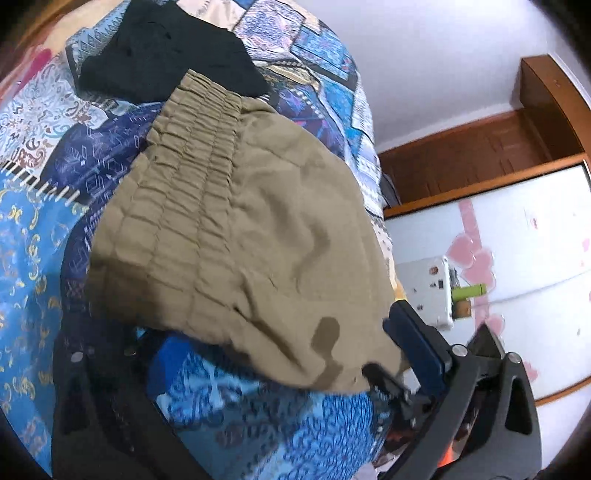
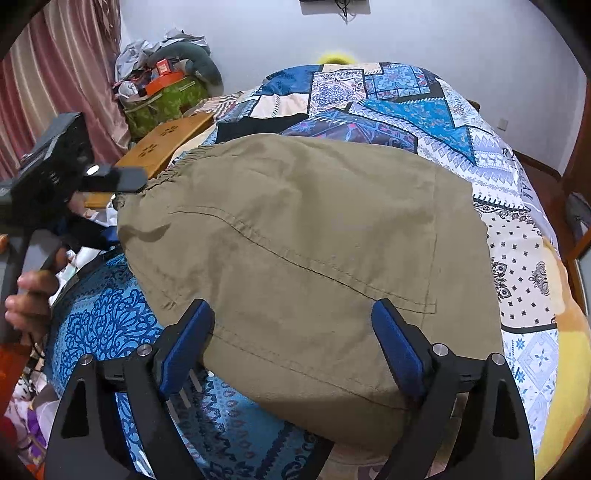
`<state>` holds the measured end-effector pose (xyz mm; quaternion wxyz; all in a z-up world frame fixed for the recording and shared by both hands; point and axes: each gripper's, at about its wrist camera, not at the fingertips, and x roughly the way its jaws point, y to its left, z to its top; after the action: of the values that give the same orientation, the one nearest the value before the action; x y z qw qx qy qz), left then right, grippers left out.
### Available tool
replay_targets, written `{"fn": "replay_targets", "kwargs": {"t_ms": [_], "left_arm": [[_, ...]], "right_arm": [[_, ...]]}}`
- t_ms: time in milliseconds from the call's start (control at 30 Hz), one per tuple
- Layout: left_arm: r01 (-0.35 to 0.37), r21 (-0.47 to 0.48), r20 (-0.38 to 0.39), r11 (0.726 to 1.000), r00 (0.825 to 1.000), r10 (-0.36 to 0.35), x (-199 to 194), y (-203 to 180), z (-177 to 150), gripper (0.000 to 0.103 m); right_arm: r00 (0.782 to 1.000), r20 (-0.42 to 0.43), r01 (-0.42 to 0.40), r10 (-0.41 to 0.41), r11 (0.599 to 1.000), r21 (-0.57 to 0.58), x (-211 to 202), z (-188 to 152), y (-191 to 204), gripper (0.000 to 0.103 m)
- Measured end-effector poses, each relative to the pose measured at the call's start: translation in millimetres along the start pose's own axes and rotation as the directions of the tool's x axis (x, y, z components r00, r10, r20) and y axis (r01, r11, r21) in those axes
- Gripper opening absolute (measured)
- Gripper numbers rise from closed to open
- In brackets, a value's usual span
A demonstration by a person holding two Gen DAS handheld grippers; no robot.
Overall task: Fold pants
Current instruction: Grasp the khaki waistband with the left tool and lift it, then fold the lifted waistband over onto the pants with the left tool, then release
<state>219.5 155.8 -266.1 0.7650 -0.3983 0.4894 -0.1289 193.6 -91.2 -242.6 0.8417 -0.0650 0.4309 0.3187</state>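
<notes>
Lying folded on the bedspread (image 2: 424, 96), khaki pants (image 2: 295, 229) between spread right tongs (image 2: 291, 347), left tongs (image 1: 266, 354) likewise agape.

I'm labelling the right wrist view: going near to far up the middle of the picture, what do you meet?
Right tool, open over the hem → khaki pants → black garment → patchwork bedcover → white wall.

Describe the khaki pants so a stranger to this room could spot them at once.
Start at the bed with the blue patchwork bedspread. Lying across its near half is a folded bundle, the khaki pants, with a gathered elastic waistband at one end. Just behind them lies a black garment; the pants are the only tan, plain-coloured cloth on the patterned cover.
</notes>
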Motion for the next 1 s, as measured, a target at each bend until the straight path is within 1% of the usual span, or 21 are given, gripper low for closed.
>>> {"fn": "replay_targets", "kwargs": {"t_ms": [33, 67, 100, 133, 167, 233, 333, 400, 467, 500, 533, 567, 600, 633, 667, 700, 767, 800, 833, 900, 1000], "left_arm": [[-0.031, 0.003, 0.015, 1.0, 0.999, 0.031, 0, -2, 1, 0.091], [-0.101, 0.016, 0.045, 0.995, 0.994, 0.1, -1, -6, 2, 0.074], [-0.183, 0.026, 0.074, 0.983, 0.981, 0.181, 0, -9, 3, 0.065], [-0.25, 0.033, 0.1, 0.968, 0.964, 0.246, 1, -11, 3, 0.047], [-0.295, 0.038, 0.127, 0.955, 0.949, 0.288, 1, -12, 2, 0.042], [-0.323, 0.044, 0.167, 0.946, 0.935, 0.311, -1, -14, -2, 0.037], [-0.407, 0.099, 0.235, 0.908, 0.896, 0.376, -6, -27, -11, 0.031], [-0.465, 0.141, 0.286, 0.874, 0.864, 0.414, -14, -41, -19, 0.029], [-0.497, 0.16, 0.301, 0.853, 0.848, 0.437, -25, -49, -26, 0.028], [-0.508, 0.169, 0.317, 0.845, 0.84, 0.441, -33, -52, -29, 0.028], [-0.525, 0.177, 0.334, 0.833, 0.828, 0.45, -34, -54, -30, 0.027], [-0.546, 0.186, 0.354, 0.817, 0.813, 0.463, -38, -59, -31, 0.026], [-0.579, 0.2, 0.386, 0.791, 0.788, 0.48, -45, -66, -35, 0.026], [-0.596, 0.207, 0.405, 0.776, 0.774, 0.487, -48, -71, -36, 0.025], [-0.622, 0.218, 0.439, 0.752, 0.751, 0.494, -55, -79, -39, 0.025], [-0.637, 0.224, 0.461, 0.738, 0.736, 0.495, -58, -85, -40, 0.025], [-0.671, 0.244, 0.523, 0.7, 0.699, 0.487, -68, -101, -47, 0.024], [-0.678, 0.253, 0.543, 0.69, 0.69, 0.479, -71, -108, -50, 0.024], [-0.677, 0.266, 0.561, 0.686, 0.688, 0.461, -73, -116, -54, 0.024], [-0.656, 0.309, 0.574, 0.689, 0.706, 0.415, -73, -136, -58, 0.024], [-0.644, 0.367, 0.582, 0.671, 0.722, 0.374, -62, -160, -62, 0.024]], "right_arm": [[1.0, 0.0, -0.001, 0.001, 1.0, -0.001, 0, 0, 0, 0.089], [1.0, 0.0, -0.003, 0.003, 1.0, -0.004, 0, -1, 1, 0.089], [1.0, 0.001, -0.004, 0.004, 1.0, -0.006, 0, -1, 1, 0.089], [1.0, 0.002, -0.006, 0.006, 1.0, -0.006, 0, -1, 1, 0.089], [1.0, 0.002, -0.008, 0.008, 1.0, -0.005, 0, 0, 1, 0.089], [1.0, 0.0, -0.014, 0.014, 1.0, -0.002, -1, -1, 0, 0.089], [1.0, -0.004, -0.024, 0.024, 1.0, 0.018, -5, 0, -2, 0.088], [0.999, -0.006, -0.041, 0.041, 0.998, 0.049, -11, 1, -7, 0.086], [0.996, 0.013, -0.091, 0.09, 0.991, 0.101, -23, 0, -17, 0.085], [0.995, 0.031, -0.101, 0.097, 0.987, 0.126, -30, -2, -23, 0.085], [0.995, 0.045, -0.091, 0.086, 0.985, 0.145, -37, -3, -29, 0.085], [0.996, 0.05, -0.075, 0.068, 0.985, 0.157, -41, -5, -33, 0.085], [0.997, 0.053, -0.058, 0.049, 0.984, 0.168, -45, -7, -37, 0.085], [0.998, 0.056, -0.039, 0.029, 0.982, 0.185, -50, -10, -43, 0.085], [0.998, 0.054, -0.026, 0.016, 0.98, 0.196, -52, -13, -48, 0.085], [0.999, 0.051, -0.013, 0.003, 0.979, 0.203, -54, -15, -51, 0.085], [0.999, 0.038, 0.024, -0.033, 0.979, 0.204, -55, -24, -56, 0.085], [0.998, 0.031, 0.039, -0.046, 0.979, 0.199, -55, -28, -57, 0.085], [0.998, 0.022, 0.05, -0.056, 0.98, 0.193, -54, -33, -57, 0.085], [0.999, 0.012, 0.042, -0.045, 0.979, 0.199, -52, -36, -62, 0.085], [1.0, 0.021, -0.002, -0.003, 0.968, 0.251, -52, -41, -70, 0.086]]}}
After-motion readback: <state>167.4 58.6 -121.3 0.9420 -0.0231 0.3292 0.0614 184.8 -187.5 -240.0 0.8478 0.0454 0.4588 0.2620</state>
